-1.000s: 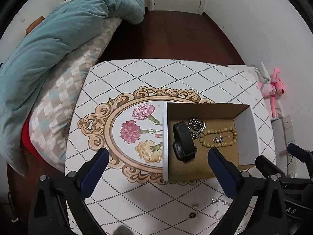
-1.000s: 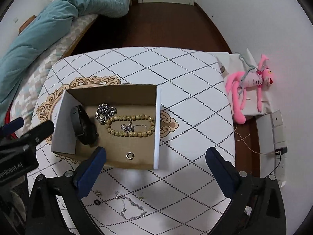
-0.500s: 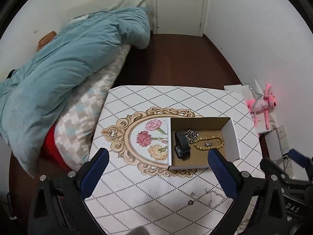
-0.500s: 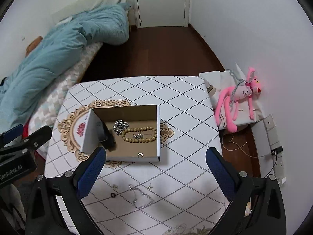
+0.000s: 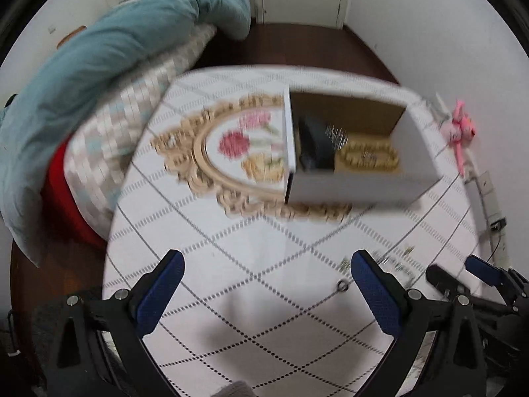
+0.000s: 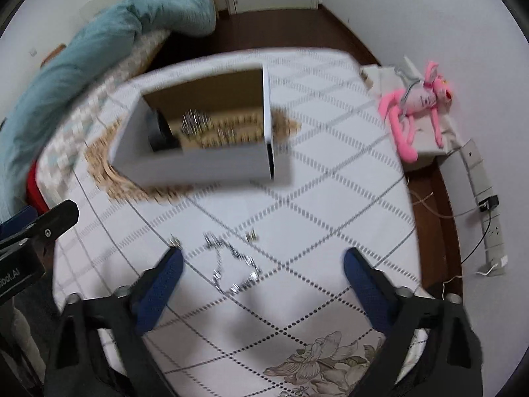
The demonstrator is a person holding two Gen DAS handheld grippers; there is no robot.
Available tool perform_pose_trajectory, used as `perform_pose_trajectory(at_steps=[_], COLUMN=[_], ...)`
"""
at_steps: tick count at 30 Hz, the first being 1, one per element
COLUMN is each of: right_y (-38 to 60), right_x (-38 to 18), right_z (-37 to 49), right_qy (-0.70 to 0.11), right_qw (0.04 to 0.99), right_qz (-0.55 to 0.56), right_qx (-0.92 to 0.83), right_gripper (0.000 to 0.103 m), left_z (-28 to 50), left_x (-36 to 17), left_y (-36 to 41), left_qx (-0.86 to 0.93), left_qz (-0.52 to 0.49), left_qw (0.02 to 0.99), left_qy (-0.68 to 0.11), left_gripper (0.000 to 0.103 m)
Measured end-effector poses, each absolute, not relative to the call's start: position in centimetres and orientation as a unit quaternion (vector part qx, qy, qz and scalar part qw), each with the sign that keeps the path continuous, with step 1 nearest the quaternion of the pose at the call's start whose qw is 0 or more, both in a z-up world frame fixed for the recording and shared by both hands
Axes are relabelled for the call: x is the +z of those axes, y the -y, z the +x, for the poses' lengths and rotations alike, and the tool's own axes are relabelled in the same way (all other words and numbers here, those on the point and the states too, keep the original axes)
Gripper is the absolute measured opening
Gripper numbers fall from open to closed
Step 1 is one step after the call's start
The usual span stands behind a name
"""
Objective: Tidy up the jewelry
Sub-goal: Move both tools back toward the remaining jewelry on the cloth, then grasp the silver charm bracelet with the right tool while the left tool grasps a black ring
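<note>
An open cardboard box [image 5: 357, 185] [image 6: 198, 165] stands on the patterned table [image 5: 251, 264] and holds a black watch [image 5: 314, 145], a silver chain [image 6: 195, 122] and a bead bracelet [image 5: 370, 157]. A thin silver chain [image 6: 231, 264] lies loose on the table in front of the box, with small earrings [image 6: 251, 236] and a ring [image 5: 342, 286] near it. My left gripper [image 5: 267, 284] is open and empty above the table's near part. My right gripper [image 6: 263, 278] is open and empty, low over the loose silver chain. Both views are blurred by motion.
A bed with a teal duvet [image 5: 99, 53] borders the table's left side. A pink plush toy [image 6: 416, 99] lies on a low box at the right, by a power strip [image 6: 489, 218]. Dark wood floor [image 5: 297, 46] lies beyond the table.
Both grippers have come down and closer to the table after being raised high. The box and loose jewelry look larger now. Both grippers stay open and empty.
</note>
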State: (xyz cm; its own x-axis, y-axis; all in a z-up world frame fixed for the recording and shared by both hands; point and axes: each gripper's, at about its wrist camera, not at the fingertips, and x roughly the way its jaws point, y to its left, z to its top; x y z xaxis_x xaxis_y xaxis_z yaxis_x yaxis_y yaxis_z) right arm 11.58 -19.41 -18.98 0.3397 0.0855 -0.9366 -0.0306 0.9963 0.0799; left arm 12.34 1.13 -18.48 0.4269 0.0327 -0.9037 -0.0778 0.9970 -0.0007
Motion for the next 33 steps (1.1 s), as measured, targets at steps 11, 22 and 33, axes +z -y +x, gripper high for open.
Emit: perform_pose_trajectory(at_steps=[11,22,33], right_y=[18.9,21.8,24.2], right_x=[-24.0,-22.8,-22.0], right_z=[10.7,8.8,8.1], right_qy=[-0.579,-0.562,-0.557], right_qw=[0.814,0.826,0.827], right_qz=[0.013,0.044,0.081], right_qx=[0.036,0.015,0.010], right_gripper=[0.038,0.005,0.005], left_z=[11.1,10.1,10.5], left_x=[-23.1,-24.2,-24.0], left_y=[-0.3,2.2,6.1], left_qx=[0.029,-0.014,-0.045], left_qz=[0.005,0.011,0.031], left_qw=[0.831,0.830,0.839], left_qy=[-0.555,-0.557,-0.542], left_gripper=[0.103,0.102,0.072])
